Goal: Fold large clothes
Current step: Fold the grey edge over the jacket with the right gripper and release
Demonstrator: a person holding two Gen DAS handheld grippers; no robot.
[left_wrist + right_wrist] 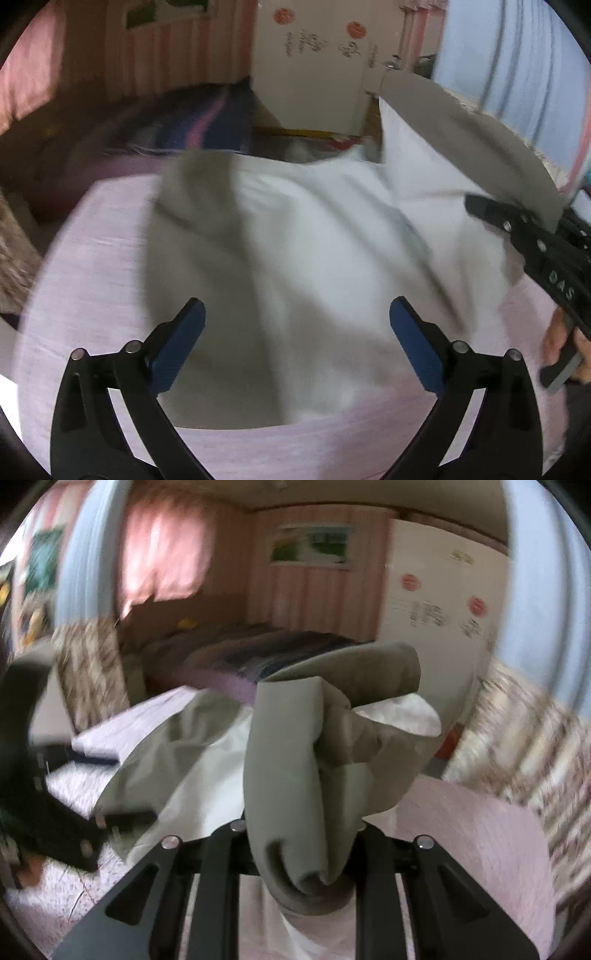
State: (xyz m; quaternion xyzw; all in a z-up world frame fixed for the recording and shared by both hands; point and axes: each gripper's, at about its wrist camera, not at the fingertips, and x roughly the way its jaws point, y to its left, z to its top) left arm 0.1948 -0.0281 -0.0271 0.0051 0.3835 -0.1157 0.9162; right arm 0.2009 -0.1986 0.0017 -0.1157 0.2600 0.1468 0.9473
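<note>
A large grey garment with a white lining (303,236) lies spread on a pink-covered surface (92,266). My left gripper (297,332) is open above its near edge, with blue pads (181,343) wide apart and nothing between them. My right gripper (303,834) is shut on a bunched grey fold of the garment (295,775) and holds it lifted. In the left wrist view the right gripper (524,236) is at the far right, holding the garment's raised edge (461,122). The left gripper (66,812) shows blurred at the left of the right wrist view.
A bed with a dark striped blanket (173,122) stands behind the surface. A white cabinet with red stickers (317,55) is at the back. Pink curtains (166,554) hang on the far wall. A patterned cloth (517,738) lies at the right.
</note>
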